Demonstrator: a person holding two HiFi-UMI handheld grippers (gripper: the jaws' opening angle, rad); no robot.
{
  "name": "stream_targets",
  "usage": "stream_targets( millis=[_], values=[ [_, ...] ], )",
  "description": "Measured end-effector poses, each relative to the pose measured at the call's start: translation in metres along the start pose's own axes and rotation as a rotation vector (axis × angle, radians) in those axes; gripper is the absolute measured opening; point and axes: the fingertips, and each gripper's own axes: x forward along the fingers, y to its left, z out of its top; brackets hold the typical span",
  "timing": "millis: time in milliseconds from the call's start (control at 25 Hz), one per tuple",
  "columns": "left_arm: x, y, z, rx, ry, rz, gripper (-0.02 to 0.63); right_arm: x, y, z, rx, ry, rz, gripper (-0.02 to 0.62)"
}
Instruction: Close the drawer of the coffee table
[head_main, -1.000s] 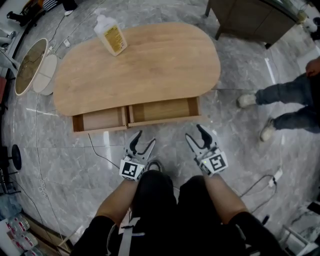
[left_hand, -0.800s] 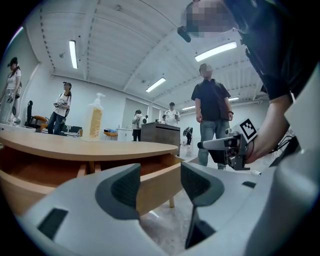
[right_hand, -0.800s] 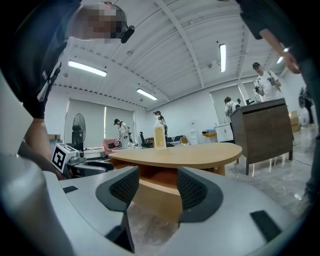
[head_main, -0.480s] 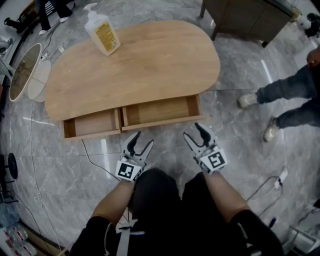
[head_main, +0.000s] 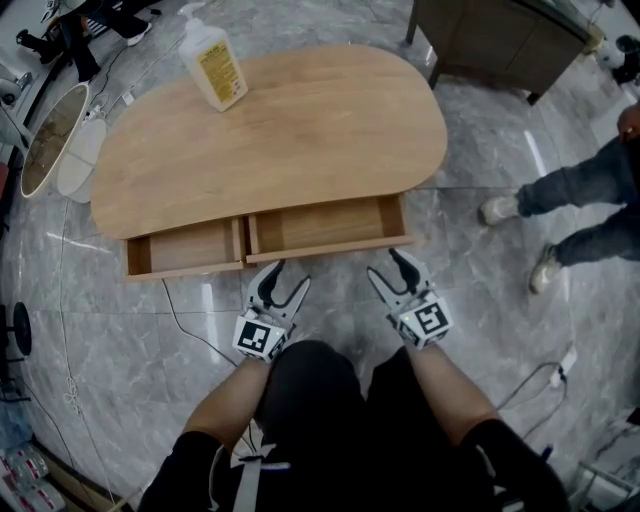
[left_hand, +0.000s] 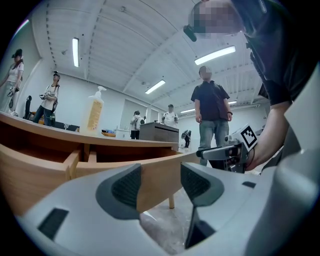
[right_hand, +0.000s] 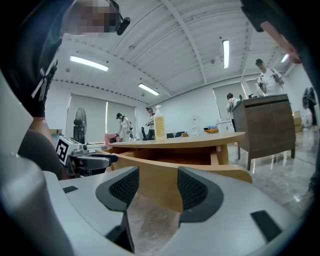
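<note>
The oval wooden coffee table (head_main: 290, 130) has two drawers pulled out at its near side: a short left drawer (head_main: 185, 248) and a longer right drawer (head_main: 325, 225), both empty. My left gripper (head_main: 283, 280) is open just in front of the right drawer's front panel, near its left end. My right gripper (head_main: 392, 268) is open too, just before that panel's right end. Neither clearly touches the wood. In the left gripper view the drawer front (left_hand: 155, 175) fills the gap between the jaws of my left gripper (left_hand: 160, 186). In the right gripper view the panel (right_hand: 160, 182) shows between the jaws of my right gripper (right_hand: 157, 189).
A pump bottle with a yellow label (head_main: 213, 62) stands on the table's far left. A dark cabinet (head_main: 500, 35) is at the back right. A person's legs (head_main: 570, 205) are at the right. A round mirror (head_main: 50, 135) leans left; cables (head_main: 190, 325) lie on the marble floor.
Both grippers have moved forward to the drawer's front panel. The view has shifted slightly; the drawers are as far out as before.
</note>
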Motion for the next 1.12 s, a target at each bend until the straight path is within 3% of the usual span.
stream_targets(
  millis=[400, 1120],
  values=[
    [0.003, 0.001, 0.01, -0.023, -0.057, 0.003, 0.247, 0.01, -0.008, -0.003, -0.002, -0.051, -0.038, 0.221],
    [0.02, 0.018, 0.014, -0.002, -0.031, -0.018, 0.247, 0.029, -0.031, 0.012, -0.047, -0.082, -0.077, 0.219]
  ],
)
